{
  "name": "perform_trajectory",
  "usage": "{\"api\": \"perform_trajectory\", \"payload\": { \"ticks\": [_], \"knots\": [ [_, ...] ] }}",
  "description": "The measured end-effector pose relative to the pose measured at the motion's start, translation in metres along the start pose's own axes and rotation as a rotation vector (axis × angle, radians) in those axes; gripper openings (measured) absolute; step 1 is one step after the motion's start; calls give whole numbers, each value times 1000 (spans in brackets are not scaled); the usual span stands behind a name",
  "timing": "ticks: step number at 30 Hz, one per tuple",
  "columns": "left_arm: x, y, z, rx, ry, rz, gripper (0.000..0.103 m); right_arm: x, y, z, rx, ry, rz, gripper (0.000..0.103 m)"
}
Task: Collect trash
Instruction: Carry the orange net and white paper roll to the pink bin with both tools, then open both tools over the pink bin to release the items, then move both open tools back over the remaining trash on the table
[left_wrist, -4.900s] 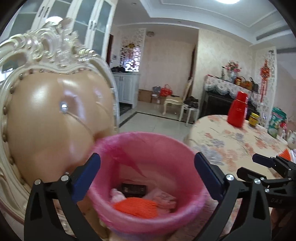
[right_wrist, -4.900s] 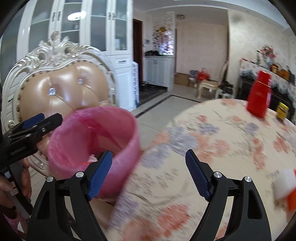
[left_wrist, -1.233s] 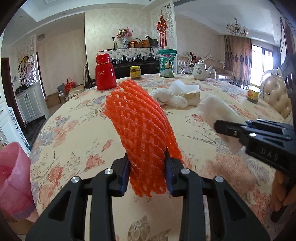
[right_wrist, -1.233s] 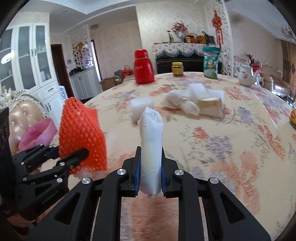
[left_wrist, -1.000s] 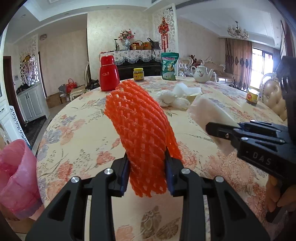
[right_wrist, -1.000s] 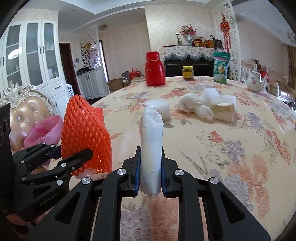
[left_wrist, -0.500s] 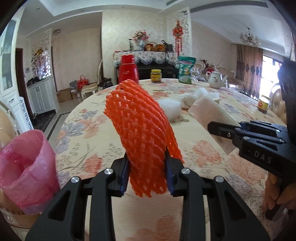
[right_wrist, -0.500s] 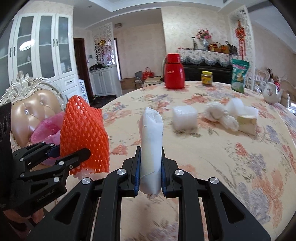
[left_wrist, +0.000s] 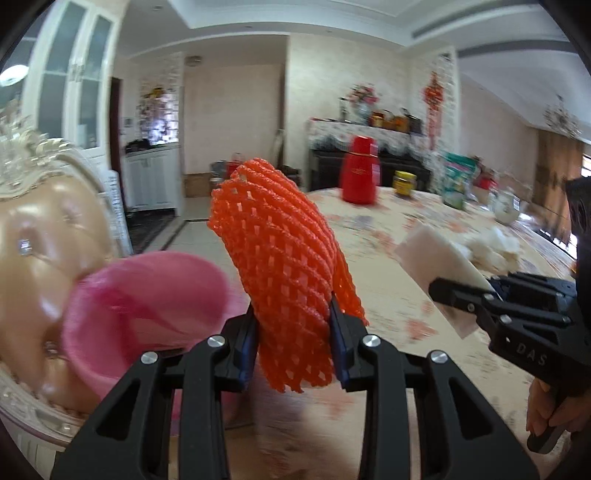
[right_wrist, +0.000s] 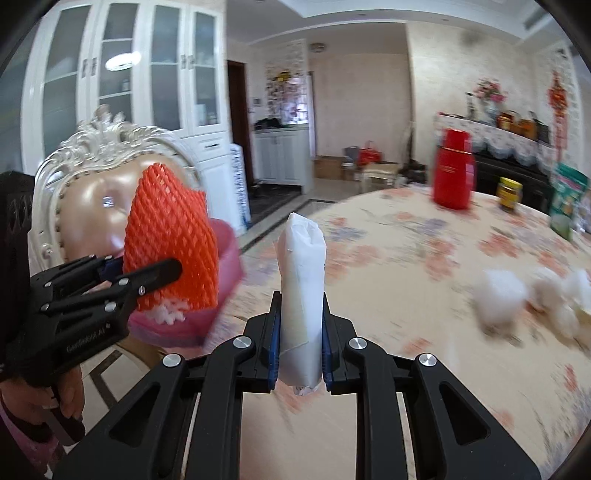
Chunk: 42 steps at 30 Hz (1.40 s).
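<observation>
My left gripper (left_wrist: 293, 343) pinches a light, springy orange foam net sleeve (left_wrist: 280, 273) at its lower end, mid-frame. My right gripper (right_wrist: 300, 345) is clamped on a soft, crushable white paper wrapper (right_wrist: 302, 295) low down; both need only gentle pressure.

Only 1 marking reads clearly: the raised letters "DAS" on the black side of the right gripper (left_wrist: 458, 291), seen from the left wrist, behind its jaws on the body near the handle.

In the right wrist view, the left gripper (right_wrist: 173, 269) carries a line of small raised lettering on its black body, back from its jaws, but it is too small and slanted to read with certainty.

The red flask (right_wrist: 453, 170), the yellow-lidded jar (right_wrist: 509, 194) and the green packet (right_wrist: 567, 199), all far ahead of the jaws on the table (right_wrist: 406, 236), bear labels that are too blurred to read.
</observation>
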<state>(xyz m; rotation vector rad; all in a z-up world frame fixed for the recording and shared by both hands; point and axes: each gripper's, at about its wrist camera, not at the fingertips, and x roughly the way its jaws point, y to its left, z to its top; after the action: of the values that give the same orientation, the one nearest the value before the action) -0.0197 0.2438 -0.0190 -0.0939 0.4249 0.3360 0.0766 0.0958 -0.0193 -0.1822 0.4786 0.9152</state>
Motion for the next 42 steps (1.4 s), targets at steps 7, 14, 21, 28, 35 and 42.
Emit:
{"api": "perform_trajectory", "payload": {
  "ticks": [7,14,21,28,35,42],
  "knots": [
    [3,75,7,-74,-34,138,33,48,53,25,-88,-1,123,20],
    [25,137,9,-159,-32,210,32,100,91,45,-130,25,209,20],
    [49,175,8,-176,-19,250,39,144,109,57,-147,51,253,22],
    [66,191,-2,-198,21,293,64,169,104,58,-97,58,305,73],
    [50,177,-5,-163,-4,322,77,134,75,55,-58,14,272,73],
    [31,150,-6,-200,-50,313,94,90,28,46,2,-23,185,73]
  ]
}}
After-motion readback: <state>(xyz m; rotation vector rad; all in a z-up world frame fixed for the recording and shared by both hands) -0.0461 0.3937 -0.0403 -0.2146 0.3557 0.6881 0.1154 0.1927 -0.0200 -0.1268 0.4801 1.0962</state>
